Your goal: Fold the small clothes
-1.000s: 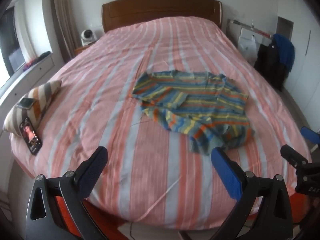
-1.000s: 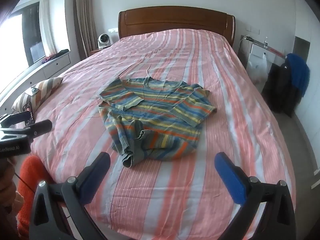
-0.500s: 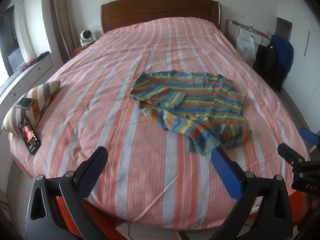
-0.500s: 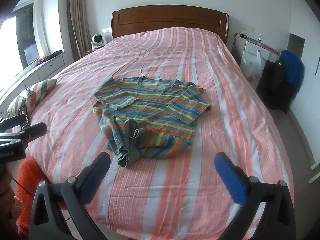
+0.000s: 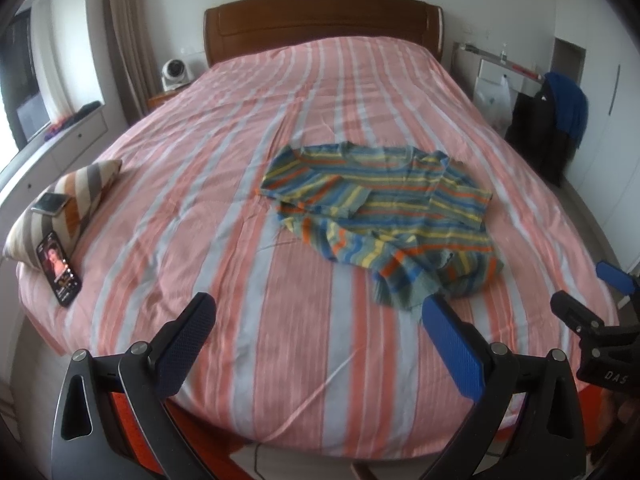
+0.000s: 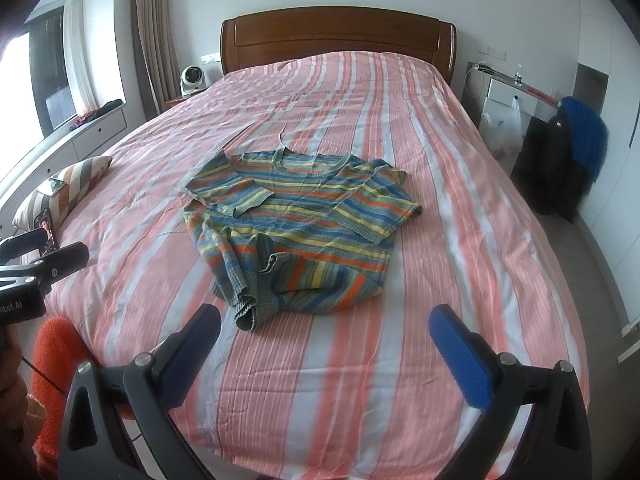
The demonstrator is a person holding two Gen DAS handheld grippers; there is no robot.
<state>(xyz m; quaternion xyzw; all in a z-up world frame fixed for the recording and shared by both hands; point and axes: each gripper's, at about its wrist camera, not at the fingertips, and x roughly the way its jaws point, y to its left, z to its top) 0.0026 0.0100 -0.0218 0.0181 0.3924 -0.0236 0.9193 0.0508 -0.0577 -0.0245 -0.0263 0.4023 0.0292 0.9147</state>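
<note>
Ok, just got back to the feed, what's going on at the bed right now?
A person holds a gripper in each hand at the foot of the bed. Both the left gripper and the right gripper are open and empty, held above the bedspread short of the striped sweater. The sweater lies in the middle of the bed, both sleeves folded across its front and its lower hem bunched up. Nothing is gripped yet. A phone leans against a small pillow at the left edge.

Striped knit sweater [image 6: 298, 222], blue-yellow-orange bands, lying rumpled on bed centre, neckline at 12 o'clock, sleeves folded inward, hem bunched at 6 o'clock
</note>
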